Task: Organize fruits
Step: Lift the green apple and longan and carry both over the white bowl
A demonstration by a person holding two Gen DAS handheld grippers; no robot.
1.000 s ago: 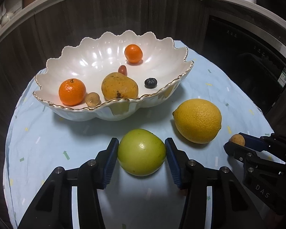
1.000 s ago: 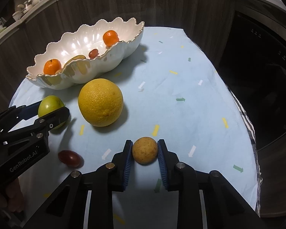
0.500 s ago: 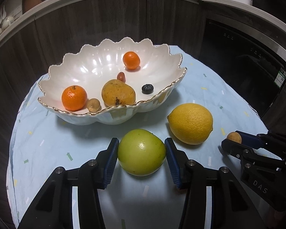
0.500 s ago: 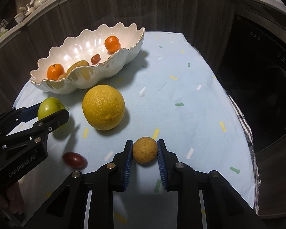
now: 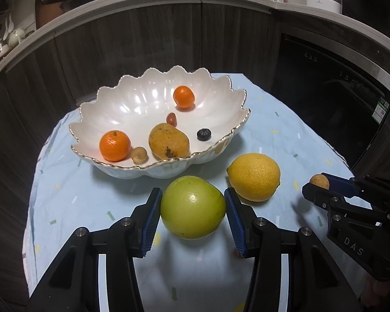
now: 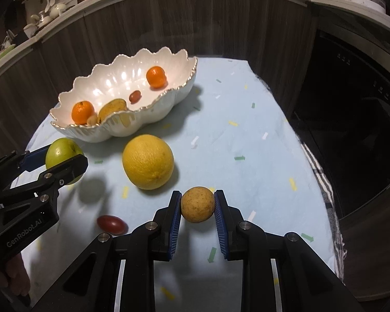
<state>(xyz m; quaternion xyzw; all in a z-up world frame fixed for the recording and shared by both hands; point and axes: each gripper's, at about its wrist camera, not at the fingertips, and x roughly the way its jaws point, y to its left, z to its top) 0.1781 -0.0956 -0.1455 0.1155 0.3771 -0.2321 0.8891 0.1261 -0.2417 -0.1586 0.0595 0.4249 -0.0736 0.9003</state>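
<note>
My left gripper (image 5: 193, 208) is shut on a green apple (image 5: 192, 206) and holds it above the cloth, in front of the white scalloped bowl (image 5: 117, 167). My right gripper (image 6: 197, 205) is shut on a small tan round fruit (image 6: 197, 204), also lifted; it shows in the left wrist view (image 5: 319, 181) too. The bowl holds two tangerines (image 5: 115, 145), a yellow-brown mango (image 5: 168, 143), a blueberry (image 5: 203, 134), a small tan fruit (image 5: 139, 154) and a small red fruit (image 5: 171, 118). A large lemon (image 5: 253, 176) lies on the cloth between the grippers.
A red cherry tomato (image 6: 111, 224) lies on the light blue cloth (image 6: 247, 140) near the front. The round table ends close on all sides. Dark cabinets and a black oven (image 6: 356, 109) stand behind, with a counter of bottles above.
Both grippers have risen and pulled back with their fruits; shadows now show beneath the apple and the tan fruit. The bowl looks farther away.
</note>
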